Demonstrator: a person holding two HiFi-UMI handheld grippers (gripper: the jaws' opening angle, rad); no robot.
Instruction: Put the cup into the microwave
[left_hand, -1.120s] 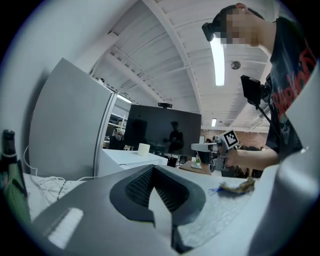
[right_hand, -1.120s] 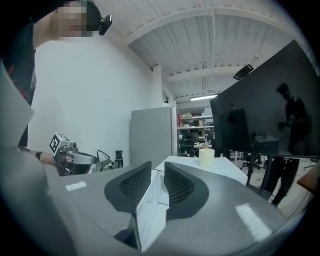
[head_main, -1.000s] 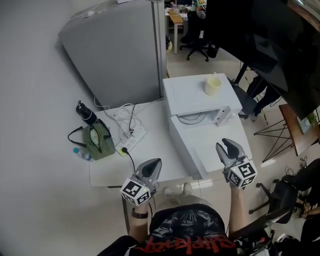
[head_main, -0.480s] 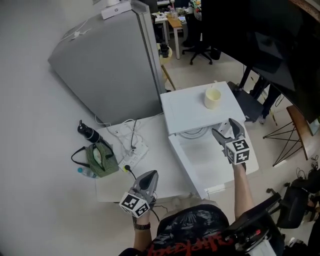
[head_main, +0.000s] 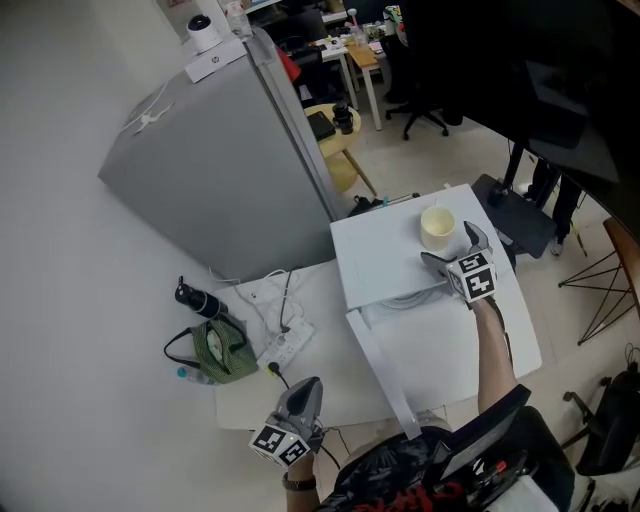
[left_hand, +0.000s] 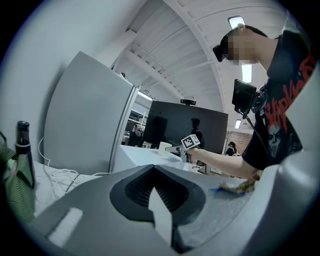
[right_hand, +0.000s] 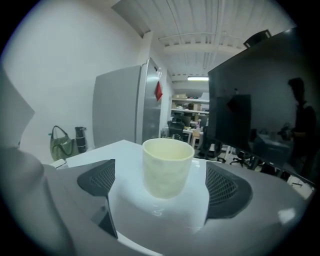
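A pale yellow cup (head_main: 437, 226) stands upright on top of the white microwave (head_main: 385, 250), whose door (head_main: 440, 345) hangs open toward me. My right gripper (head_main: 450, 245) has just been opening its jaws and is now open right behind the cup. In the right gripper view the cup (right_hand: 167, 167) sits centred just ahead of the two dark pads (right_hand: 98, 180), and neither pad touches it. My left gripper (head_main: 303, 395) is shut and empty, low at the table's near edge. The left gripper view shows its closed tips (left_hand: 157, 187), with the cup (left_hand: 164, 148) far off.
A tall grey refrigerator (head_main: 220, 170) stands behind the table. A green bag (head_main: 222, 355), a dark bottle (head_main: 195, 300) and a power strip with cables (head_main: 287, 343) lie on the table's left. A large black screen (head_main: 520, 70) rises at the right, office chairs beyond.
My right gripper has travelled from the near edge of the microwave door forward to the cup, and its jaws have spread wide. The left gripper has drifted slightly.
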